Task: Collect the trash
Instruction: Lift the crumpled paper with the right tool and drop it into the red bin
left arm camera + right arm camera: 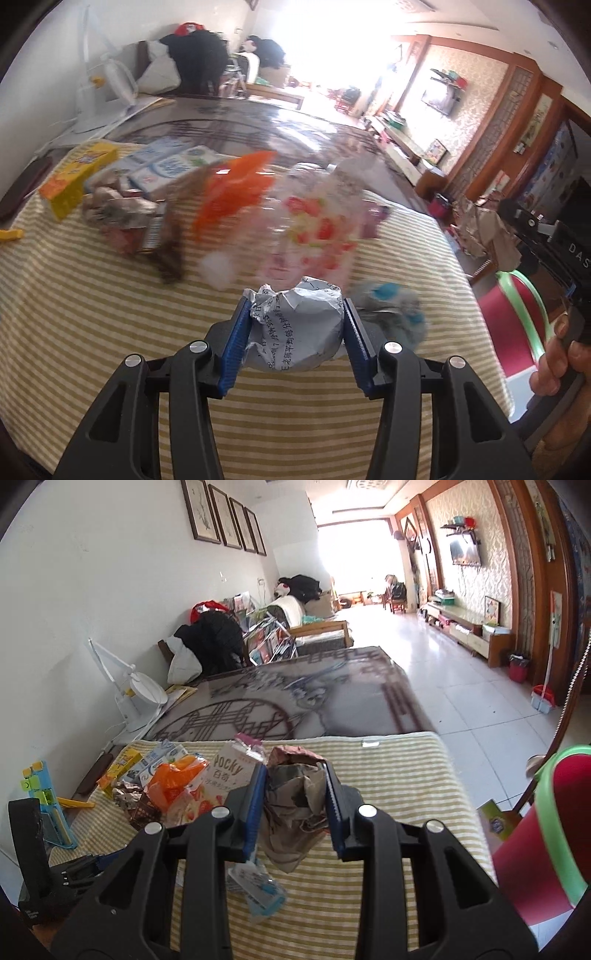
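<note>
- Grey crumpled wrapper (295, 325): we see a balled wad with black printed characters, clamped between blue pads, above the striped cloth.
- Brown crumpled paper (295, 801): a creased wad pinched between blue pads, one loose end drooping toward 6 o'clock.
- Orange wrapper (173, 786): crinkled, lying at 9 o'clock of the brown wad.
- Pocky box (232, 775): pale, beside the orange wrapper.
- Clear blue-printed packet (258, 890): flat on the cloth at 6 o'clock.

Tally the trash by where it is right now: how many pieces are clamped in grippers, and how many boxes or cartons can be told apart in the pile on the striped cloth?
Clamped crumpled balls: 2 (grey printed paper wad, brown paper wad)
Boxes or cartons: 3 (yellow carton, blue-white milk carton, Pocky box)
Total: 5
</note>
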